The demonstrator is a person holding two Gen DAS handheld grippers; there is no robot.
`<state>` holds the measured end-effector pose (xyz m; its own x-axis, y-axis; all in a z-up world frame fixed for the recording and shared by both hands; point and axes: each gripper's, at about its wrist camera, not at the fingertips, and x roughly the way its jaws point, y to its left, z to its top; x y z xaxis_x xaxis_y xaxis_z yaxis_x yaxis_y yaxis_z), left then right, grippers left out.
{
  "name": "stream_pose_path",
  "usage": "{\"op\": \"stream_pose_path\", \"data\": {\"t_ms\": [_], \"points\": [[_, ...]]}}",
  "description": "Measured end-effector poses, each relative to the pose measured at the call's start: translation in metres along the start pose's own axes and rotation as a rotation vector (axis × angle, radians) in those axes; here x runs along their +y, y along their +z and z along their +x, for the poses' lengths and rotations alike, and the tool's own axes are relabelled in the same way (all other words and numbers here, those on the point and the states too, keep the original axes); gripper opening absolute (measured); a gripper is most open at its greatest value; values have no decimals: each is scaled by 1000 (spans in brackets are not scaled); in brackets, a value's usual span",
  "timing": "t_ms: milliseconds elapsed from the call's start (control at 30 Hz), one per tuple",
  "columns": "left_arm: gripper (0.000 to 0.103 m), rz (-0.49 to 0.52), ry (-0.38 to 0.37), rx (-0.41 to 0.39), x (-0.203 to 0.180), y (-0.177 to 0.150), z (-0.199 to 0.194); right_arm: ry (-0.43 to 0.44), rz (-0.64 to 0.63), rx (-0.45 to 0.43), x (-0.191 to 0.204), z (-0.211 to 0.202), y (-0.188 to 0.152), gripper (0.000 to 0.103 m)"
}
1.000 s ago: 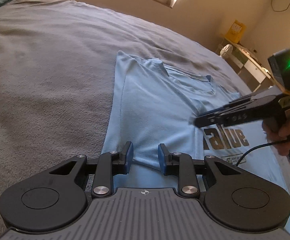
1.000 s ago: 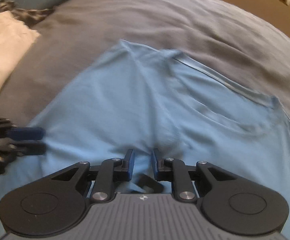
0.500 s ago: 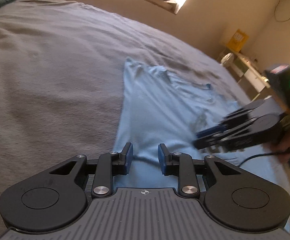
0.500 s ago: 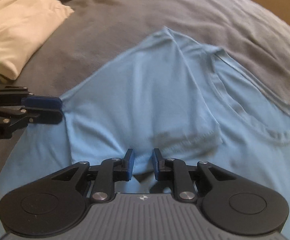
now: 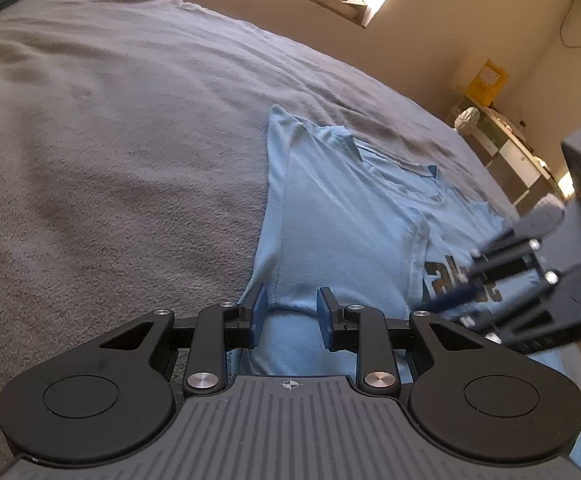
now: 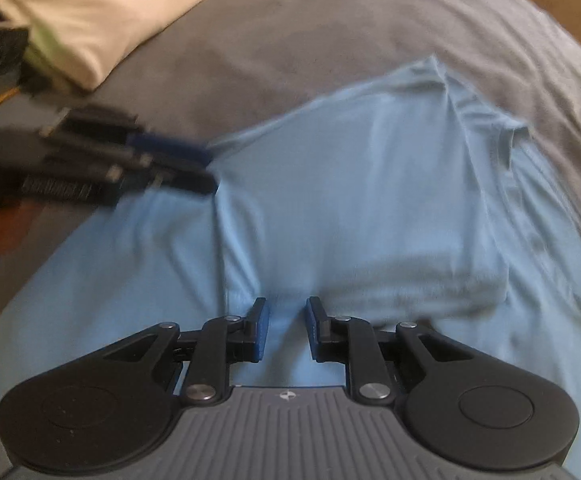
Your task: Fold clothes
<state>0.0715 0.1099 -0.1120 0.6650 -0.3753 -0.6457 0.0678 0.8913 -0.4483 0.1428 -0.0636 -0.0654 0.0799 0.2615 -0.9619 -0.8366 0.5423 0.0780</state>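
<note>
Lying on the grey bed (image 5: 122,128), off toward its right side in the left view: a blue shirt (image 5: 342,216), one side flap folded inward, its folded edge running straight along the blanket. Leaving wide bare blanket open on the left and beyond the collar. Sitting at the far left corner in the right view, well apart: a folded cream cloth (image 6: 90,12). Standing past the bed's right edge: a wall and a small desk (image 5: 506,140).

Hovering at the flap's lower hem: left gripper (image 5: 289,312), jaws partly apart, hem between them, pads not pressing. Hanging over the shirt's middle: right gripper (image 6: 283,328), jaws narrowly apart, nothing clamped.
</note>
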Motion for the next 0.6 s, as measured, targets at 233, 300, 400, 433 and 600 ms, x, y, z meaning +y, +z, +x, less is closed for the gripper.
{"op": "stream_pose_path", "data": {"t_ms": [233, 300, 400, 433, 600], "points": [[27, -6, -12, -2, 3, -1, 0, -5, 43, -21, -3, -25, -9, 22], [27, -14, -16, -2, 4, -1, 0, 12, 61, -57, 0, -24, -3, 22], [27, -21, -18, -1, 5, -1, -1, 20, 50, -42, 8, -8, 1, 22], [27, -21, -17, -1, 5, -2, -2, 27, 48, -28, 9, -2, 0, 22], [27, -15, -14, 2, 3, -1, -1, 99, 127, -45, -3, -9, -16, 23]]}}
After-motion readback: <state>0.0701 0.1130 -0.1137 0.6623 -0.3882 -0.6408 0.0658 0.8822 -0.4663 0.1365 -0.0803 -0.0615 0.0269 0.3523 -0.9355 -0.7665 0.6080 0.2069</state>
